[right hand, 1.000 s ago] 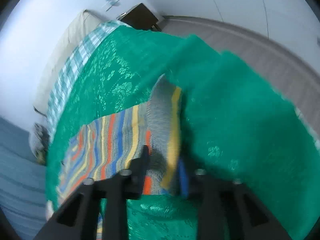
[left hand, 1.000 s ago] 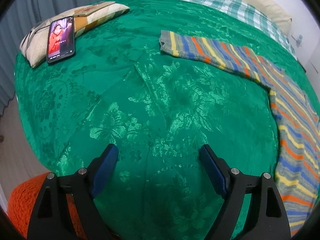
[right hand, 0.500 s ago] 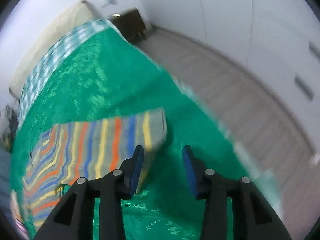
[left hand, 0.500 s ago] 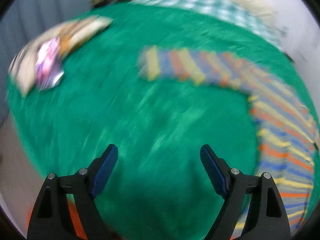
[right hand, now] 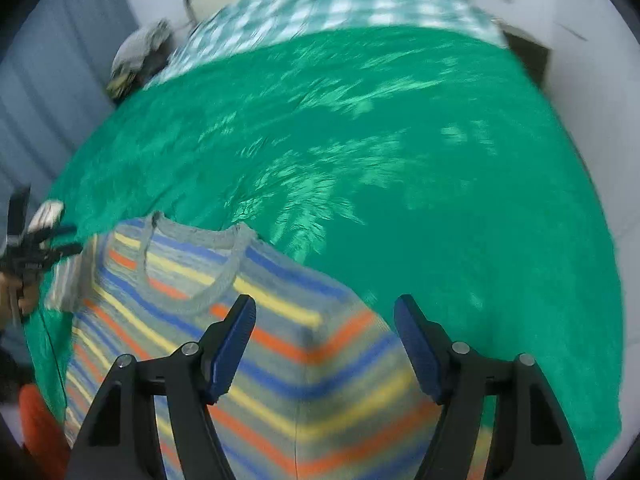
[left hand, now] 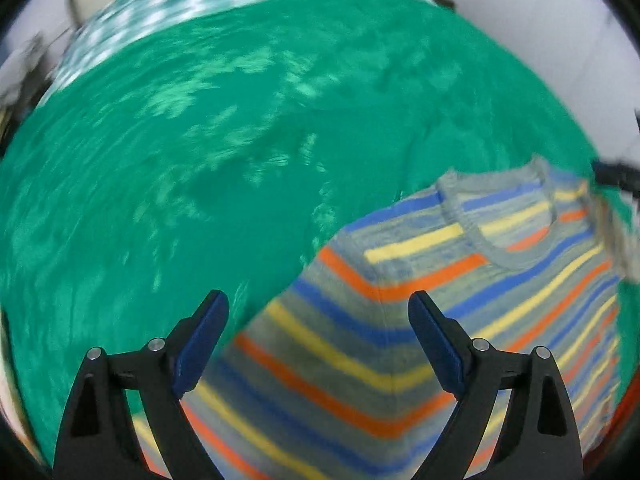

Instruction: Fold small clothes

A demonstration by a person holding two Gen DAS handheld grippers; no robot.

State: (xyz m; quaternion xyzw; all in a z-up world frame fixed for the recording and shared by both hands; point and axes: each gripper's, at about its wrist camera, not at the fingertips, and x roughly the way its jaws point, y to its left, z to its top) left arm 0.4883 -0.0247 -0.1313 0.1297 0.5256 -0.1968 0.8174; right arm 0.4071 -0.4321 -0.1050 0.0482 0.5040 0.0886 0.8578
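Striped sweater lies flat on the green bedspread, left gripper and right gripper both above it, jaws just spread wide, holding nothing

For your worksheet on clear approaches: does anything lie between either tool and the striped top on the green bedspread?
Nothing visible does. The left tool and the right tool both stand open right above the striped top, which lies spread on the green bedspread with nothing on it. The right tool's jaws have just been opening, with no cloth between them.
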